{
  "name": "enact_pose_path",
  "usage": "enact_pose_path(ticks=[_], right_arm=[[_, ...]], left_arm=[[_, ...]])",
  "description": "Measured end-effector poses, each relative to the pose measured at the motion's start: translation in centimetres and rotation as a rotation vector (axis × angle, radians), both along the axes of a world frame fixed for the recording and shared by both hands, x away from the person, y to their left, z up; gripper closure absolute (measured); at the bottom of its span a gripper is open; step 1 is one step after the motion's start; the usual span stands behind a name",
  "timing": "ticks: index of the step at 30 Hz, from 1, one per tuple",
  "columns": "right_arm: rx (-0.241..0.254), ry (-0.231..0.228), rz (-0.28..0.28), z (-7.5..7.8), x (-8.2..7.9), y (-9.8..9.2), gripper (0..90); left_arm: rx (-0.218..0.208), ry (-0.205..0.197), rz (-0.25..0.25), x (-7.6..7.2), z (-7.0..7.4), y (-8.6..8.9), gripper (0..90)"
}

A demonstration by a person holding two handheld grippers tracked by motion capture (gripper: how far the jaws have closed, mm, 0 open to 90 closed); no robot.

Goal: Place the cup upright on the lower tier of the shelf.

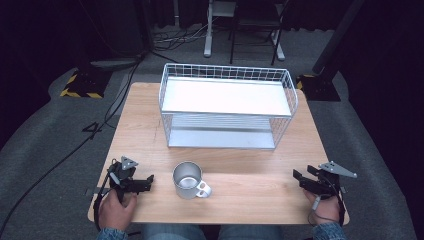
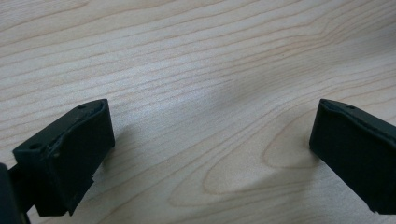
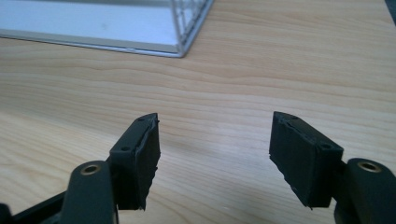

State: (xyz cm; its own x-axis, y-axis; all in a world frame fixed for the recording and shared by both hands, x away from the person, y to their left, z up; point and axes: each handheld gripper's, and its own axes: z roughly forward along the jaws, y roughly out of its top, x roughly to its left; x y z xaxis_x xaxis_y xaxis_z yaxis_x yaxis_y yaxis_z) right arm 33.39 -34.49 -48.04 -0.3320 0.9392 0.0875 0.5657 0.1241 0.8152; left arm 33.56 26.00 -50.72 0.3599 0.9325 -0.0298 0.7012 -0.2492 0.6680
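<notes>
The black two-jaw left gripper (image 1: 145, 181) lies low at the near left corner of the light wooden table (image 1: 250, 200), held by the left hand (image 1: 116, 210), jaws spread wide with nothing between. The black right gripper (image 1: 299, 179), in the right hand (image 1: 325, 212), sits at the table's near right corner, jaws likewise apart and empty.

Mug (image 1: 188, 181) before rack (image 1: 227, 107), between left gripper (image 1: 146, 182) and right gripper (image 1: 300, 179).

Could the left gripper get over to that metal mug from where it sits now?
Probably yes. The left gripper rests on the table with its jaws open and empty, and the metal mug stands just beside it with bare wood between them.
</notes>
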Motion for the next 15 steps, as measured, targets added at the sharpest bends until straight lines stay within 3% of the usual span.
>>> enact_pose_path(ticks=[5,11,15], right_arm=[[0.024,-0.018,0.06,1.3,-0.4,1.3,34.6],[0.017,-0.041,0.161,3.0,-1.1,3.9,38.0],[0.034,-0.034,0.214,4.0,-1.5,5.6,39.5]], left_arm=[[0.001,0.0,0.001,0.0,0.0,0.0,0.3],[0.001,0.0,0.001,0.0,0.0,0.0,0.3],[0.0,0.0,0.0,0.0,0.0,0.0,0.3]])
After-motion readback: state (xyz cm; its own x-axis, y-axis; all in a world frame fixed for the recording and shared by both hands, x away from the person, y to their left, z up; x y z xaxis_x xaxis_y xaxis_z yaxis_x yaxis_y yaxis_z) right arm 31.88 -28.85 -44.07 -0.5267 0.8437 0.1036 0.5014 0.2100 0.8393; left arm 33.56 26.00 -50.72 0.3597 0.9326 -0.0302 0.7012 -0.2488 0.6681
